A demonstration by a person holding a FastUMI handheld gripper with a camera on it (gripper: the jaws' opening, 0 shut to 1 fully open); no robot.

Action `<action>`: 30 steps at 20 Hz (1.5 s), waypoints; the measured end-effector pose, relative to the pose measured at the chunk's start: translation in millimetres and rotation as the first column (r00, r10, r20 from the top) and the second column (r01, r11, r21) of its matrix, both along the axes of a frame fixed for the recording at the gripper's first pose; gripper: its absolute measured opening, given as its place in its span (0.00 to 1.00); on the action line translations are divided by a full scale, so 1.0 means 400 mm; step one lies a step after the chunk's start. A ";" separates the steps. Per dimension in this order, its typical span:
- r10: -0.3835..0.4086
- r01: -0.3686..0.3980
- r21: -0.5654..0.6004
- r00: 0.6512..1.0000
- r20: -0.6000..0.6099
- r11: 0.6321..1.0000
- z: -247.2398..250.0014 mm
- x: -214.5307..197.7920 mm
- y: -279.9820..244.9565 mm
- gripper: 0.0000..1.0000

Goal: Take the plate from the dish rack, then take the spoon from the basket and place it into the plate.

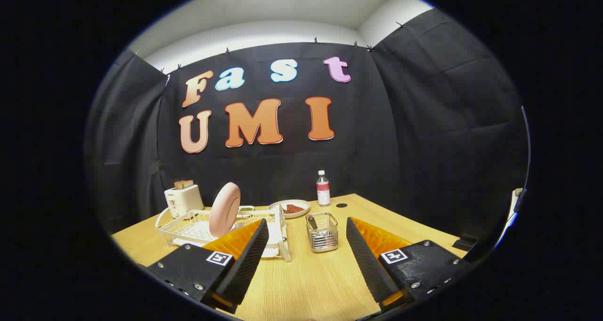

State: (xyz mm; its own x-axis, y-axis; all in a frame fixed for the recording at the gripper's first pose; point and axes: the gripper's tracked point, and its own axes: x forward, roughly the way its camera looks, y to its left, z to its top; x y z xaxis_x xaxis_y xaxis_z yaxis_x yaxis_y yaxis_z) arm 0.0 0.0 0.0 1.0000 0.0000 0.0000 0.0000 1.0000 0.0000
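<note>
Ahead, tool (304,245) open (nothing held), basket (322,232) between fingers, plate (224,209) upright in dish rack (188,224).

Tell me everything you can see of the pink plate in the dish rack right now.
The pink plate is round, plain and matte-looking, with a shallow rim. It stands on edge, leaning slightly, in the slots of the white wire dish rack on the wooden table, in front of the toaster. Only the rack touches it. The gripper is open; its fingers sit nearer than the plate, off it.

Pink plate (224,209) upright in rack (188,227)
</note>
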 end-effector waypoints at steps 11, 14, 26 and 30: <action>0.013 -0.013 -0.010 1.000 0.004 1.000 -0.017 -0.006 0.007 0.98; 0.010 -0.010 -0.011 1.000 -0.009 1.000 -0.030 -0.008 0.005 0.98; 0.165 -0.165 -0.016 0.986 -0.018 0.986 0.042 0.128 0.211 0.97; 0.259 -0.258 0.012 0.964 -0.060 0.966 0.067 0.236 0.326 0.97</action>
